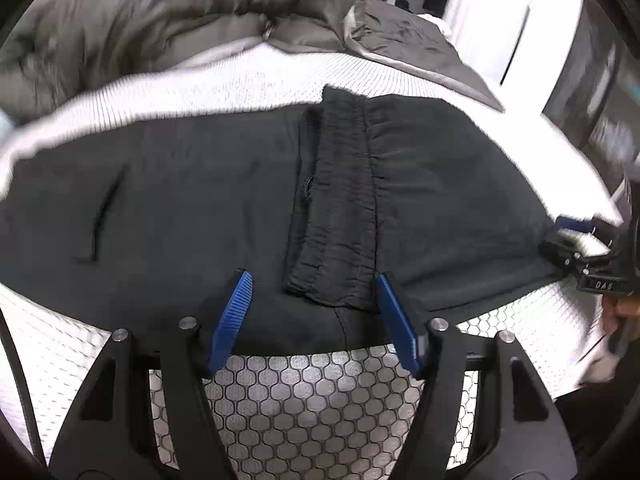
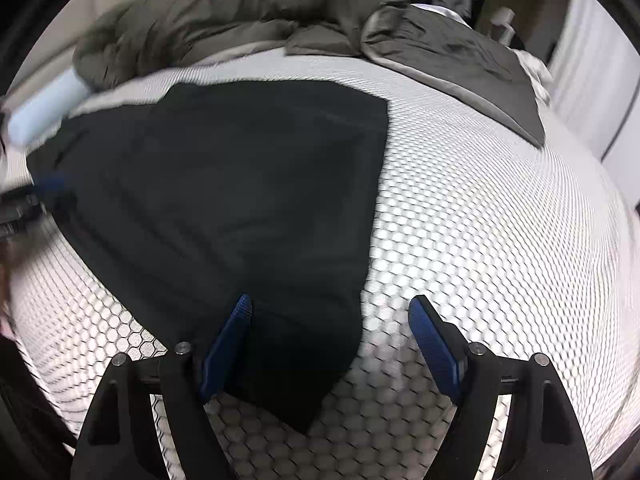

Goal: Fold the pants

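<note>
Item: black fabric pants [image 1: 208, 184], lying flat across a bed whose white cover [image 1: 320, 396] carries a dark honeycomb pattern. In the left wrist view the garment spreads wide from left to right; the gathered elastic waistband [image 1: 336, 208] lies folded over on top of the cloth as a crinkled strip running away from the camera, its near end close to the front edge of the pants. A slit pocket shows on the left part. In the right wrist view the same pants [image 2: 248, 200] appear as a broad dark shape narrowing to a corner at the near edge of the bed.

Left hand-held gripper [image 1: 316, 300]: black frame, blue ribbed pads, jaws standing apart over the near edge of the pants. The near end of the waistband lies between the pads, but neither pad presses on it. Nothing held.

Right hand-held gripper [image 2: 330, 324]: same make, jaws spread wide. Its left pad lies over the black cloth near the corner, its right pad over bare bed cover; the edge of the pants runs between them. Nothing held. It also shows at the right edge of the left wrist view, by the end of the pants.

Background: rumpled grey-olive duvet [image 2: 240, 12] and a dark grey pillow [image 2: 452, 44] at the far side of the bed.
</note>
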Tool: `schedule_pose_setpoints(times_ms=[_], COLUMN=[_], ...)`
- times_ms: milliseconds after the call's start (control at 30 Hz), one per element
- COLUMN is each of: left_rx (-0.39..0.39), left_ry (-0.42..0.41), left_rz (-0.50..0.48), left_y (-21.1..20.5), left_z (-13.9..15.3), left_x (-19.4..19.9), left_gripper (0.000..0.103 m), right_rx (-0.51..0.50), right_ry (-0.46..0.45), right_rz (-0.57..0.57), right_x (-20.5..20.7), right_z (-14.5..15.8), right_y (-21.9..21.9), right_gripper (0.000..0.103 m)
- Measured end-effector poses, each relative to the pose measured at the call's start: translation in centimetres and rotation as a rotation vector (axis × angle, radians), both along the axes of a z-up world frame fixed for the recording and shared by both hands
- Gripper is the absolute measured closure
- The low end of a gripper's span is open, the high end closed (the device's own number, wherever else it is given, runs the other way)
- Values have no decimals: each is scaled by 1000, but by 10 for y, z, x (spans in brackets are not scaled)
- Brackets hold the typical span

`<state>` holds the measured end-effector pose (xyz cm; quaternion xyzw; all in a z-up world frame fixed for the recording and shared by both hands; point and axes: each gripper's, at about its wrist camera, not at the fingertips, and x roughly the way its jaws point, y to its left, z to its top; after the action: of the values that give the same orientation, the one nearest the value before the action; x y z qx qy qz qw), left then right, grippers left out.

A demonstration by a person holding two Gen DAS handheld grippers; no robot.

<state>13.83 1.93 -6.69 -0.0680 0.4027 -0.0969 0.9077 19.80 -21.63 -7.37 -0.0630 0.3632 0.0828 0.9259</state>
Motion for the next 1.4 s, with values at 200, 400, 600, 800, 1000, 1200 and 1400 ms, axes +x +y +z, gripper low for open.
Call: schedule_pose_setpoints(times_ms=[200,400,600,800,1000,1200,1400], left_rx=[-93,-109,-39,-118,-154,-142,-132], left_ry=[29,-8,36,20,32,3,38], left_rz=[-15,-17,-35,-29,-2,-71,10], left_y=[8,14,15,21,20,22,49], left_z=[0,12,6,5,-2,19,20], left_x=[0,-11,-17,-12,1,-13,-6], left_gripper=[61,83,85,84,83,89,62], right_rx=[30,10,10,13,12,16,17], right_ry=[1,3,12,14,13,13,15], right_rz=[21,32,29,29,30,34,33], right_x=[-8,-12,-8,-7,-7,-6,-5], right_z=[-1,-1,-5,-3,-5,-5,-2], right_y=[6,12,8,10,13,12,13], right_gripper=[22,22,22,22,21,21,21])
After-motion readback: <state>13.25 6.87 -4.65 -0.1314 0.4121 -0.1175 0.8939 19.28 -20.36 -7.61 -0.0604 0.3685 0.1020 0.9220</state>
